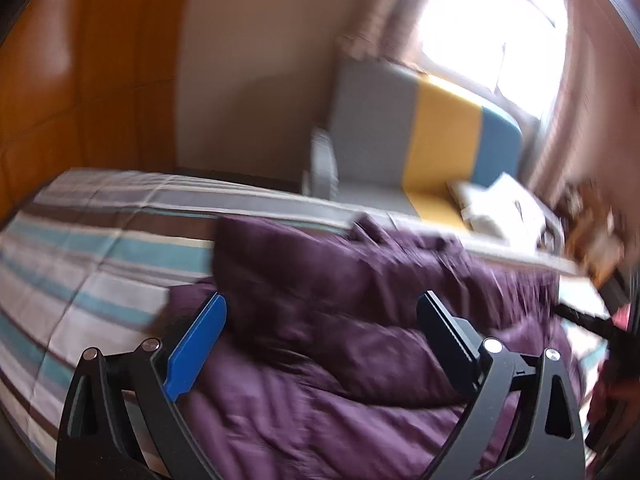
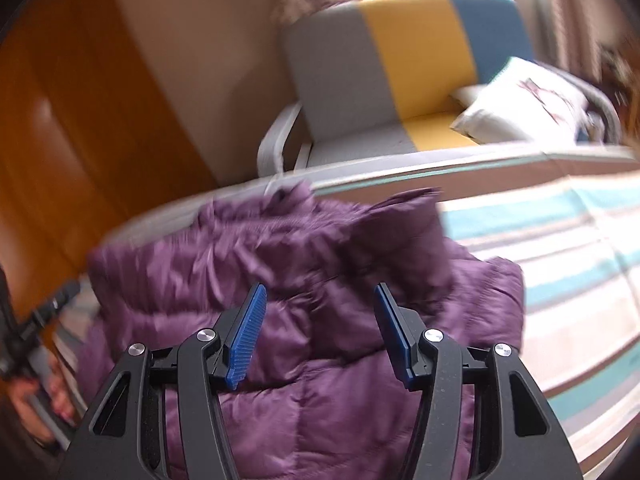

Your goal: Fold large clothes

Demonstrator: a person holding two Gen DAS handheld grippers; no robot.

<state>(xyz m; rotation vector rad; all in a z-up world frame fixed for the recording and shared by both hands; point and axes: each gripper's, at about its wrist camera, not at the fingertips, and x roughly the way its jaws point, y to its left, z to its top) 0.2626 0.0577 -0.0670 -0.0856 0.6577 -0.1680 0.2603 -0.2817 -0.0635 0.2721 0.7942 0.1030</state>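
So the purple puffer jacket (image 2: 304,320) is lying bunched up on the striped bed (image 1: 92,248), near the far edge with the armchair (image 2: 384,92) just beyond it. Left tongs (image 1: 320,340) are spread wide over it and the right tongs (image 2: 316,332) are about half open – neither has any fabric pinched, the pads sit clear above the quilting. My guess is this thing is light but bulky, soft and springy, and the shiny shell looks slippery – a thin pinch could slide off. I'd grab at a seam, the hem or a shoulder edge, where there's a firmer ridge to bite, and press folds down so they don't puff back
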